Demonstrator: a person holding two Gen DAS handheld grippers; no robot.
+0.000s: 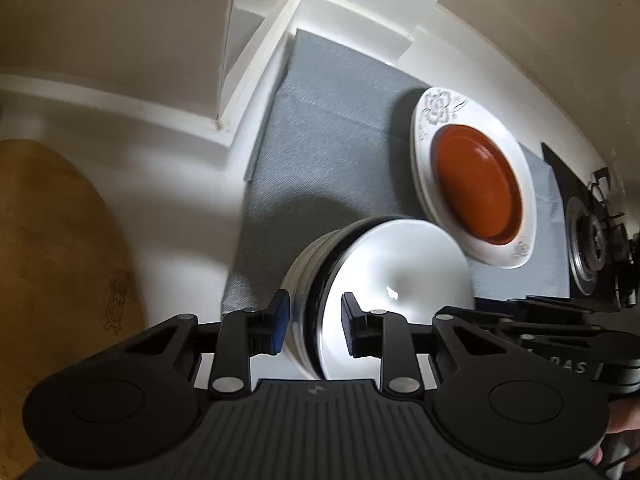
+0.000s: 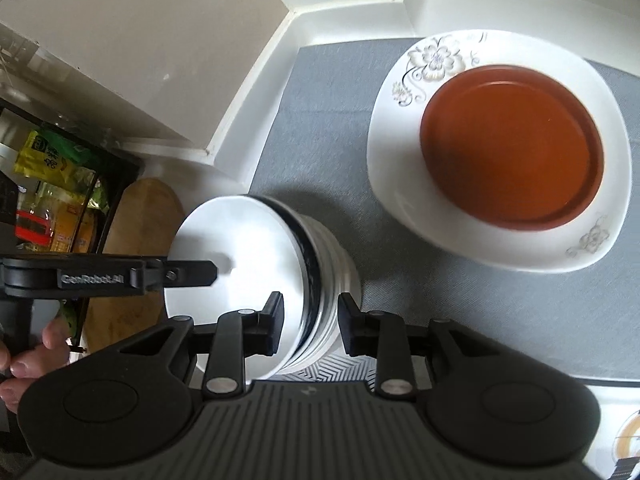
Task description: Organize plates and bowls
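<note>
Two grippers meet at one stack of white bowls (image 1: 384,280), which sits on the near part of a grey mat (image 1: 332,132). Your left gripper (image 1: 314,320) straddles the stack's rim, one finger outside the ribbed wall and one over the top bowl's hollow, jaws apart and not clearly pressing. Your right gripper (image 2: 310,326) straddles the opposite rim the same way, jaws apart. A black band runs round one bowl in the stack.

Just beyond the bowls, on the same mat, an orange-brown dish (image 2: 512,148) rests inside a white plate with flower prints (image 2: 404,128). A round wooden board (image 1: 52,260) lies off the mat to your left. A gas burner (image 1: 592,248) sits past the plate. White counter (image 1: 192,216) and white wall ledges surround the mat.
</note>
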